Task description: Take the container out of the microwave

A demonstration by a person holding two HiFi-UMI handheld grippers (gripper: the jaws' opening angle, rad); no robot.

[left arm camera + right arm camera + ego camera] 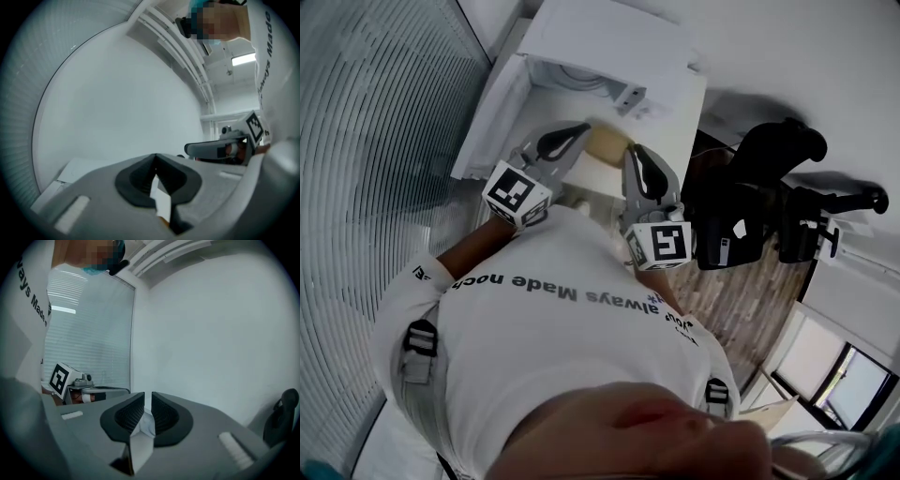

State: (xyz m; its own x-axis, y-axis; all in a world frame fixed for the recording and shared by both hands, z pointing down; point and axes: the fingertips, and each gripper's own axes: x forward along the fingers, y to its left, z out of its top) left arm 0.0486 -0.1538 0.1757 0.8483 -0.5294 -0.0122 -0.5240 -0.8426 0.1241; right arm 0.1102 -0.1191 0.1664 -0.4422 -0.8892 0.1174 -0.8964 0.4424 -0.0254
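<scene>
I note the left gripper and right gripper each clamped nearly shut on a thin edge of the container, held upper centre before the microwave (door open). I judge withdrawal under way; next, carry it clear, level.

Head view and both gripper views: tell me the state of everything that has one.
microwave: door open, cavity showing.
container: held at two sides, in front of the microwave.
left gripper: shut on the container's rim.
right gripper: shut on the container's rim.
</scene>
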